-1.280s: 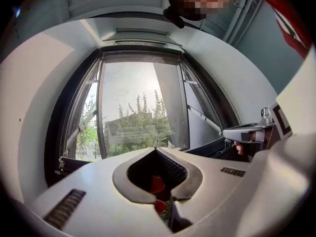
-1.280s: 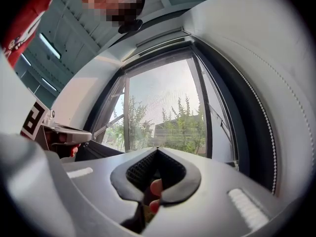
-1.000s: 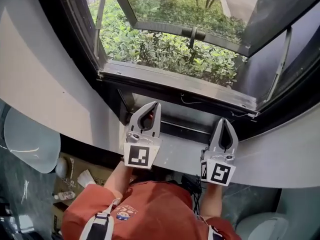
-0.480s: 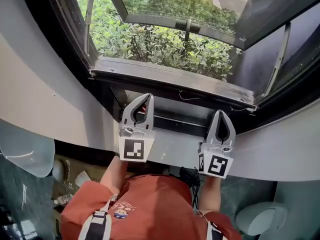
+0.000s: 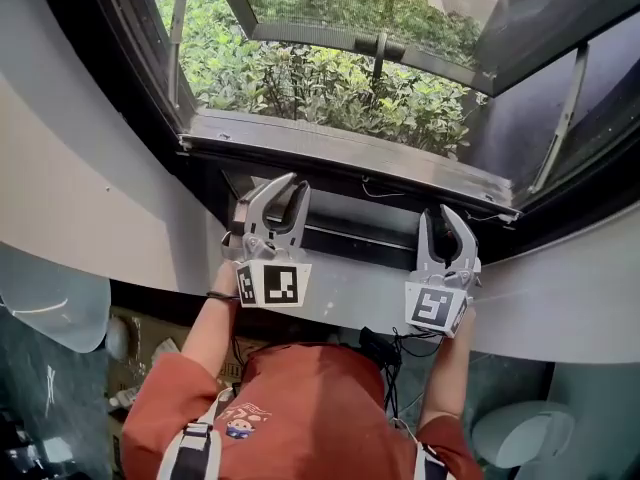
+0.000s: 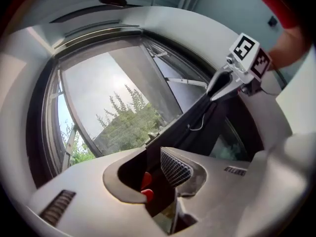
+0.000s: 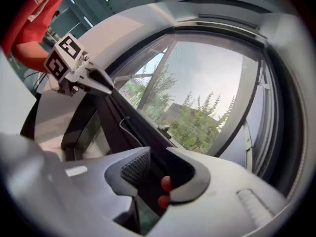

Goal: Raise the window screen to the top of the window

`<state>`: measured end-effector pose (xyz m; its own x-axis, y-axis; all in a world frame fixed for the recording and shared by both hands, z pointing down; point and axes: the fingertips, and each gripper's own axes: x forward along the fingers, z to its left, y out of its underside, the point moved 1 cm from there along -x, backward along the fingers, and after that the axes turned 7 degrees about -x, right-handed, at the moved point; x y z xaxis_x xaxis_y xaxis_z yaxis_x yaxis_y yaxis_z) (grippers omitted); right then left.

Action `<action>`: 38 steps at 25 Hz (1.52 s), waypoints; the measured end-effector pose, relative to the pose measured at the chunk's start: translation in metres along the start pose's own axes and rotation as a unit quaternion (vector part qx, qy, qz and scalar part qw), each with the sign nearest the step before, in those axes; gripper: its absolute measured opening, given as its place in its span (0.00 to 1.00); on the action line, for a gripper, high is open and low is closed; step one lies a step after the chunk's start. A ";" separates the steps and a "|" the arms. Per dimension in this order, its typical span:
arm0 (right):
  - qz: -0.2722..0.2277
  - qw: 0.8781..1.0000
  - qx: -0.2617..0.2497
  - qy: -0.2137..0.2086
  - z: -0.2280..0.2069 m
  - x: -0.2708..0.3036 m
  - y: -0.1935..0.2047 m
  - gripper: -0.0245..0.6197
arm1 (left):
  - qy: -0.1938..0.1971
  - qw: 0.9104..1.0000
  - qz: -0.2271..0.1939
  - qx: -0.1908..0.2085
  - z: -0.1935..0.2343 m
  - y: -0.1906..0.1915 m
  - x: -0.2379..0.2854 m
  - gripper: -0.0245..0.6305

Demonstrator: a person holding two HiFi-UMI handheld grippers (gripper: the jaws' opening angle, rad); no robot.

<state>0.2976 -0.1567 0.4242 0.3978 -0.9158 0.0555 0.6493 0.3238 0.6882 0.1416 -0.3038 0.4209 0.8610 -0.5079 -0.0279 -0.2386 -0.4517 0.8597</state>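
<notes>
White, smooth and curved, the wall (image 5: 80,188) wraps under the dark window frame (image 5: 125,63), with leafy green shrubs (image 5: 300,78) outside. The window screen's bottom rail (image 5: 360,238), a straight dark bar, sits low in the opening, just above the sill, far from the top. Fine grey mesh shows above it in both gripper views.

My left gripper (image 5: 290,193) and right gripper (image 5: 437,218) are pale grey moulded plastic, each with a black-and-white marker cube (image 5: 272,284) at its base. Both have their jaws spread apart, and the rail runs between each pair. I cannot tell whether the ribbed black pads (image 6: 174,168) press on it.

Half a second ago both pairs of jaws were closed to a point and lay a little below the rail. Now they are parted and up around it.

I count one rail, two grippers, two cubes, and two red dots (image 7: 164,191) inside each gripper.
</notes>
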 end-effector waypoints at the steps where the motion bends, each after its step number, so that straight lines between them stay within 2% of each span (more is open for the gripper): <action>1: 0.007 1.000 -0.020 -0.016 0.003 0.002 0.003 0.22 | 0.004 1.000 0.007 0.030 0.000 0.003 0.001 0.16; 5: 0.038 0.991 -0.119 -0.040 0.006 0.008 0.012 0.23 | 0.018 0.990 0.040 0.133 0.005 0.017 0.007 0.20; 9: 0.081 0.973 -0.208 -0.059 0.009 0.014 0.029 0.27 | 0.036 0.974 0.080 0.207 0.010 0.033 0.015 0.22; 14: 0.121 0.954 -0.265 -0.066 0.010 0.023 0.040 0.29 | 0.050 0.950 0.104 0.289 0.013 0.040 0.019 0.23; 17: 0.131 0.948 -0.284 -0.062 0.010 0.025 0.043 0.29 | 0.062 0.937 0.116 0.322 0.011 0.040 0.020 0.23; 20: 0.136 0.943 -0.296 -0.062 0.011 0.024 0.045 0.29 | 0.094 0.926 0.148 0.335 0.007 0.043 0.020 0.21; 21: 0.138 0.942 -0.298 -0.063 0.011 0.024 0.045 0.29 | 0.113 0.922 0.163 0.333 0.004 0.048 0.020 0.23; 22: 0.140 0.941 -0.300 -0.066 0.011 0.024 0.045 0.29 | 0.130 0.918 0.176 0.331 0.001 0.052 0.020 0.34; 25: 0.142 0.940 -0.301 -0.077 0.013 0.023 0.045 0.30 | 0.137 0.911 0.184 0.342 0.001 0.055 0.023 0.37; 30: 0.139 0.942 -0.295 -0.080 0.014 0.025 0.043 0.32 | 0.130 0.914 0.182 0.338 0.005 0.054 0.024 0.37; 35: 0.139 0.946 -0.278 -0.088 0.017 0.023 0.045 0.32 | 0.149 0.919 0.179 0.319 0.001 0.055 0.022 0.37; 38: 0.136 0.946 -0.276 -0.099 0.021 0.021 0.046 0.33 | 0.154 0.916 0.177 0.325 -0.001 0.058 0.020 0.37</action>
<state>0.3223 -0.1661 0.4727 0.5043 -0.7899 0.3488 0.8024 0.5780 0.1487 0.1455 -0.3398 0.4705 0.7400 -0.5212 0.4253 -0.6582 -0.6913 0.2981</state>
